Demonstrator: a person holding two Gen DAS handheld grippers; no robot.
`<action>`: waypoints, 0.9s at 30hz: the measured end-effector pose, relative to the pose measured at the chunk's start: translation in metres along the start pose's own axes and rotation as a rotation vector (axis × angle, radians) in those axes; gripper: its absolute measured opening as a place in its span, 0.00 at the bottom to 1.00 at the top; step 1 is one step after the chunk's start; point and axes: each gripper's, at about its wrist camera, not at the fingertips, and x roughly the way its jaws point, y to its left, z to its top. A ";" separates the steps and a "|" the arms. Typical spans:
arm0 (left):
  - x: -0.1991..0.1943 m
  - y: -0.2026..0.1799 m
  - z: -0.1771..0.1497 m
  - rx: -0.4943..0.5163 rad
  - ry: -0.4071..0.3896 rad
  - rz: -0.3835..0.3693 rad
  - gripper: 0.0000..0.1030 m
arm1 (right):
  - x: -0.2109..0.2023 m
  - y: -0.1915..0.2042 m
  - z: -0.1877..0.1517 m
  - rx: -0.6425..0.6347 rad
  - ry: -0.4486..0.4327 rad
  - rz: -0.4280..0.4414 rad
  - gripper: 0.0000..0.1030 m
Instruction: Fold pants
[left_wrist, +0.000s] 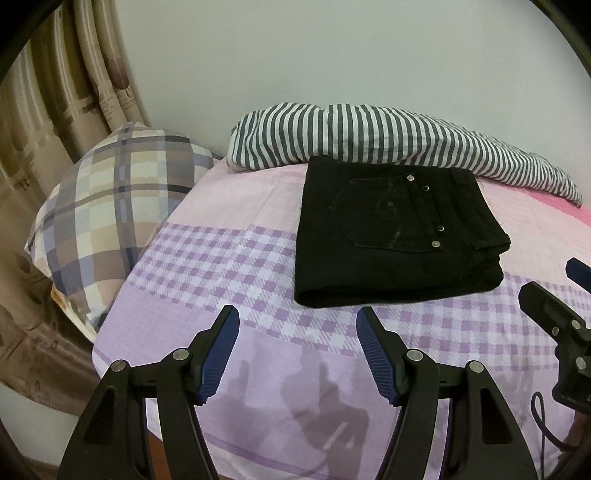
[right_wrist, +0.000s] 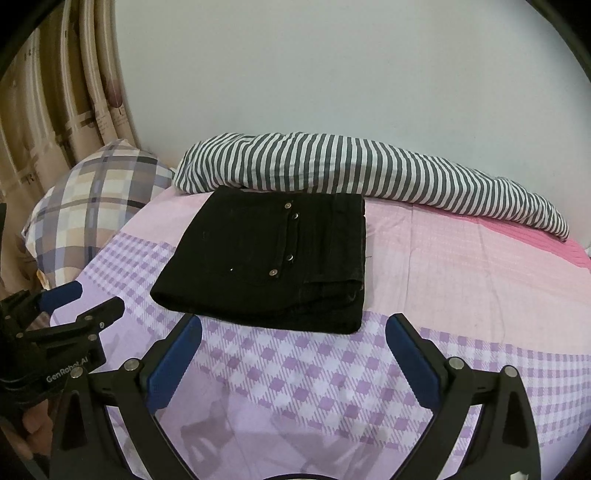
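Both grippers, left gripper (left_wrist: 297, 325) and right gripper (right_wrist: 293, 332), fingers spread wide, empty above the bed (left_wrist: 229, 258); black pants (left_wrist: 391, 236) folded beyond.

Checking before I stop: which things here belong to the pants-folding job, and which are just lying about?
Job:
black pants, folded on the bed sheet
left gripper, open, empty
right gripper, open, empty

Lying about:
striped blanket
plaid pillow
curtain
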 end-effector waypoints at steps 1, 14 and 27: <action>0.000 0.000 0.000 0.001 0.000 0.001 0.65 | 0.000 0.000 0.000 -0.002 0.000 0.001 0.96; 0.001 -0.001 -0.001 0.003 0.000 0.008 0.65 | 0.004 -0.003 -0.004 0.006 0.020 0.010 0.96; 0.003 0.001 -0.001 0.010 -0.003 0.015 0.65 | 0.006 -0.004 -0.004 0.007 0.027 0.014 0.96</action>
